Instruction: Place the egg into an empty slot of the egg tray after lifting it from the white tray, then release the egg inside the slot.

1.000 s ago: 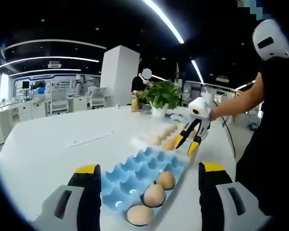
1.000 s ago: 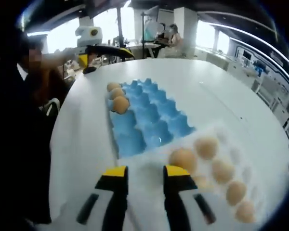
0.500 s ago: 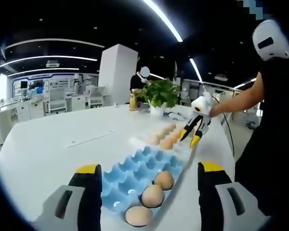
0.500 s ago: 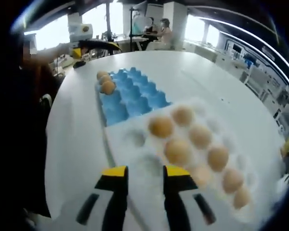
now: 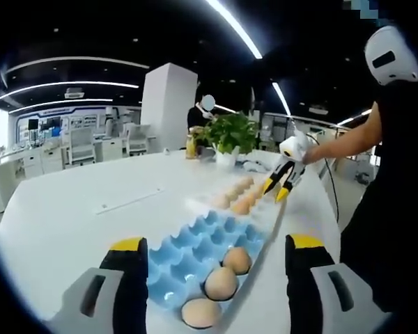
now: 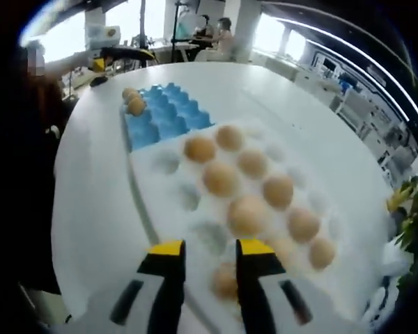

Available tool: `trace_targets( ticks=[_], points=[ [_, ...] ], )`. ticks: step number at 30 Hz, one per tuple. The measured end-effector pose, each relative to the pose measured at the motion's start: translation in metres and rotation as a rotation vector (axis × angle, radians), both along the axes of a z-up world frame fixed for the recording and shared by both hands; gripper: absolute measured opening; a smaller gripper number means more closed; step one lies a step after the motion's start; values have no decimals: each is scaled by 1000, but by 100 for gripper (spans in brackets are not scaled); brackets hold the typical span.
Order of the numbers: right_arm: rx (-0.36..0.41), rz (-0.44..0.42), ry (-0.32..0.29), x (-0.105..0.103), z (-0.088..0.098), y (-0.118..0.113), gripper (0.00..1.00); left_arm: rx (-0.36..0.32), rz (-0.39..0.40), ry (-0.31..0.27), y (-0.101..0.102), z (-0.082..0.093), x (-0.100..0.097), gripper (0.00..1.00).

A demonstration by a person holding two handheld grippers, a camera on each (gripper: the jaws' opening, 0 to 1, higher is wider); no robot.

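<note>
Right gripper advanced over white tray

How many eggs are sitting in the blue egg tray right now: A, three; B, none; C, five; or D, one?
A: the left gripper view shows three eggs in a row along one edge of the blue egg tray, its other slots empty.
</note>
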State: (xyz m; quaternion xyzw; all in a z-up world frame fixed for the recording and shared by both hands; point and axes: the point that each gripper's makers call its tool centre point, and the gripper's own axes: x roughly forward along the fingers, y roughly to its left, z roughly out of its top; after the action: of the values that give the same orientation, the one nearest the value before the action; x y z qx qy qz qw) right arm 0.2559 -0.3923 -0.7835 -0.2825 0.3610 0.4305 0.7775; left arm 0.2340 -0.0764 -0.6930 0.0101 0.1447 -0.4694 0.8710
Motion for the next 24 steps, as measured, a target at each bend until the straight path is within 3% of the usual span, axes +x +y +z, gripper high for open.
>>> trace_targets(
  ticks=[9, 14, 16, 21, 24],
  points=[
    [-75, -33, -4, 3, 1, -31, 28, 3, -5, -3, -1, 1, 0, 82],
    [-77, -36, 20, 4, -1, -32, 28, 4, -8, -2, -1, 0, 0, 81],
    [-76, -34, 46, 5, -3, -33, 28, 6, -9, 1, 0, 0, 0, 80],
    [-24, -139, 174, 5, -5, -38, 25, 3, 5, -8, 2, 2, 2, 81],
    [-5, -158, 206, 8, -7, -41, 25, 5, 2, -2, 3, 1, 1, 79]
  ],
)
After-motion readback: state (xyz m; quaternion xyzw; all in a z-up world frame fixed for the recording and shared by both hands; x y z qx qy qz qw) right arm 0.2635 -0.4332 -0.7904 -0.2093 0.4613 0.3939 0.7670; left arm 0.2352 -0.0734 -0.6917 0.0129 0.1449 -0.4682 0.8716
